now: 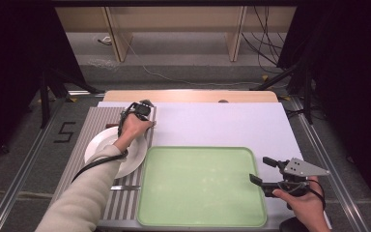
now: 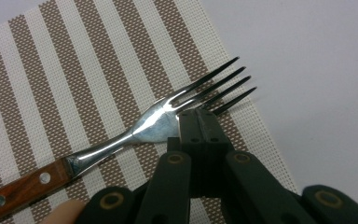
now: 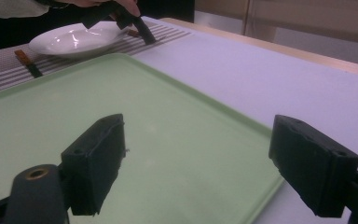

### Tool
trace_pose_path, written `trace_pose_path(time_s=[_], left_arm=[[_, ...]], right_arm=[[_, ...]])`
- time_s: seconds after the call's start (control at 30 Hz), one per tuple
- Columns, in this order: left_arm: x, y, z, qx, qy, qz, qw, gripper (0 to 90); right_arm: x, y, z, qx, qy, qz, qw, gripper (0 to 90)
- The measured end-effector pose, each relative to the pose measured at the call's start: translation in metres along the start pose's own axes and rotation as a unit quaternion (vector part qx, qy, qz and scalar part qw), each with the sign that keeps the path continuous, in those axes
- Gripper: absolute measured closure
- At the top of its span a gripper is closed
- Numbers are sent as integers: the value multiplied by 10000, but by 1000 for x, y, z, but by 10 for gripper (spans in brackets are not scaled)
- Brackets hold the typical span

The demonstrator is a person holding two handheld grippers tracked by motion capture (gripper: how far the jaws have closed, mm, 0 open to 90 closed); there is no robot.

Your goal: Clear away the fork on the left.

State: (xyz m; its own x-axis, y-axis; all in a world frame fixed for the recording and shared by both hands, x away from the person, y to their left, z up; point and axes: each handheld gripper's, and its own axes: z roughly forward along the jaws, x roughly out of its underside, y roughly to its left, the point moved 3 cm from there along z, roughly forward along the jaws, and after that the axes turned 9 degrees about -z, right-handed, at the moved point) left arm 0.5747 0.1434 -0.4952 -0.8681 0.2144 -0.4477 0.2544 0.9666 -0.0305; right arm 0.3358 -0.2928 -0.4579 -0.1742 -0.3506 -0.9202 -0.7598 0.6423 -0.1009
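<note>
A fork (image 2: 154, 126) with a wooden handle lies flat on the striped placemat (image 2: 51, 70). Its tines point toward the mat's edge. My left gripper (image 2: 199, 115) is shut, and its closed tips rest at the base of the tines. From above, this gripper (image 1: 149, 122) is at the mat's far right corner, and the fork handle (image 1: 111, 125) sticks out to the left. My right gripper (image 1: 262, 170) hangs open and empty at the right edge of the green tray (image 1: 198, 188). In its own view the right gripper (image 3: 198, 140) is wide open over the tray (image 3: 121, 116).
A white plate (image 1: 101, 145) sits on the placemat (image 1: 84, 130) under my left forearm. A knife (image 1: 125, 187) lies on the mat near the front edge. White table surface stretches behind the tray and to its right.
</note>
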Motion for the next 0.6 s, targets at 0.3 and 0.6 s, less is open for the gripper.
trace_pose_path(time_s=[0.3, 0.6], left_arm=[[-8, 3, 5, -154, -88, -156, 9997, 896], [-18, 5, 10, -258, -119, -218, 9994, 896]], right_arm=[[0, 0, 0, 2, 9, -9, 10000, 195], [0, -1, 0, 17, 2, -22, 10000, 195]])
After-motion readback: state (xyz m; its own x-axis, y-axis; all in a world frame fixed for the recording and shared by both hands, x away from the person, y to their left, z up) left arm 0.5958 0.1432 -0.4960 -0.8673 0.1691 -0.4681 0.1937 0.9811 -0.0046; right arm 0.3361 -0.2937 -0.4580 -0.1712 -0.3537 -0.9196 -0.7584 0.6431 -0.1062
